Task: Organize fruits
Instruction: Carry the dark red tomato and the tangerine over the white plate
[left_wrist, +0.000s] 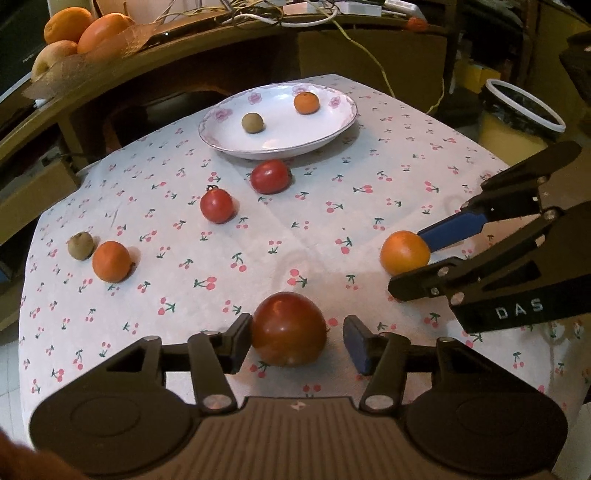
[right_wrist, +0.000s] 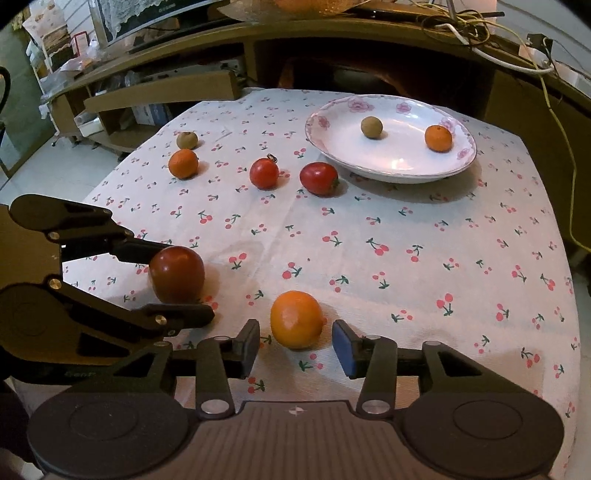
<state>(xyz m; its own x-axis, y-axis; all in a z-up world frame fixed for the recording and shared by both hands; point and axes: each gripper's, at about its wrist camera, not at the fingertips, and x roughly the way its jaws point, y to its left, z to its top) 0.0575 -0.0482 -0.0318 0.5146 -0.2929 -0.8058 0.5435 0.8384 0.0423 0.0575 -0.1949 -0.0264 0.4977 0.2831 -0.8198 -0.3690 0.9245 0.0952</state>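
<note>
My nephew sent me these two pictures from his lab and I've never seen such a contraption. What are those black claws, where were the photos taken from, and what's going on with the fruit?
Those claws are hand-held grippers, one in each of a person's hands, each with a camera looking along its fingers. One picture comes from the left gripper, the other from the right gripper. Both are open: the left straddles a dark red tomato, the right straddles an orange, and neither looks squeezed yet. On the cherry-print tablecloth lie more fruits. The plate already holds a small orange and a brown fruit.
</note>
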